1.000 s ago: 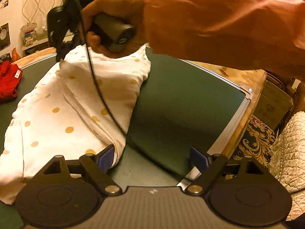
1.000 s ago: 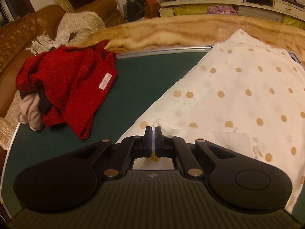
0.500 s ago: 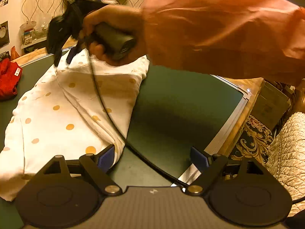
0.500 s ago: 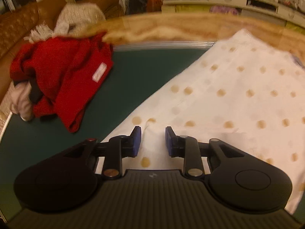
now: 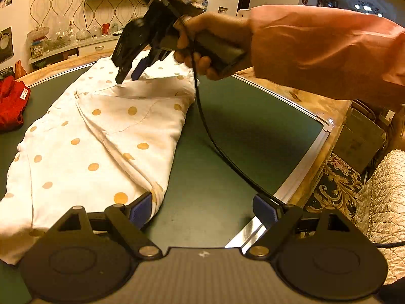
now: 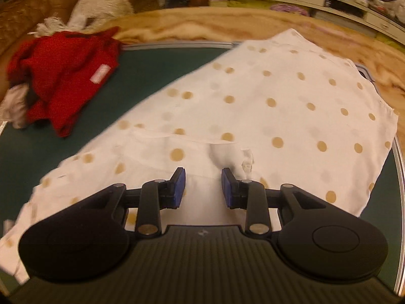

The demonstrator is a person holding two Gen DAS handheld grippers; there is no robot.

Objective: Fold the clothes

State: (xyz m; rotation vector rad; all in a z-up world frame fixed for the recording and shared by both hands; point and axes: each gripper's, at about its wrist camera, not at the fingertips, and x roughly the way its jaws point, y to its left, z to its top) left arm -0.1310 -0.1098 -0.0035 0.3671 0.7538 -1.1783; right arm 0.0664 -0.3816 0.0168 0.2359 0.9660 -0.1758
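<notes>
My right gripper is released, blue pads apart, nothing between them, hovering just over the folded edge of the white dotted garment. From the left wrist view the same gripper hangs tilted down over the far end of the garment, one finger tip at or just above the cloth; can't tell if it touches. A hand in an orange sleeve holds its handle, black cable trailing down across the table toward the near right.

My left gripper is wide open, gripping nothing. Its left pad sits right at the near corner of the garment, touching or just beside it; the right pad is over the metal rim of the table.

Garment lies flat on the green table, one side folded over lengthwise, a crease running along the middle. Far end reaches onto the marble border in the right wrist view.

Red clothes pile sits on the table to the left, well apart from the garment; also at the left edge of the left view. Sofa behind the pile, shelf with clutter at the back, quilted fabric at right.
</notes>
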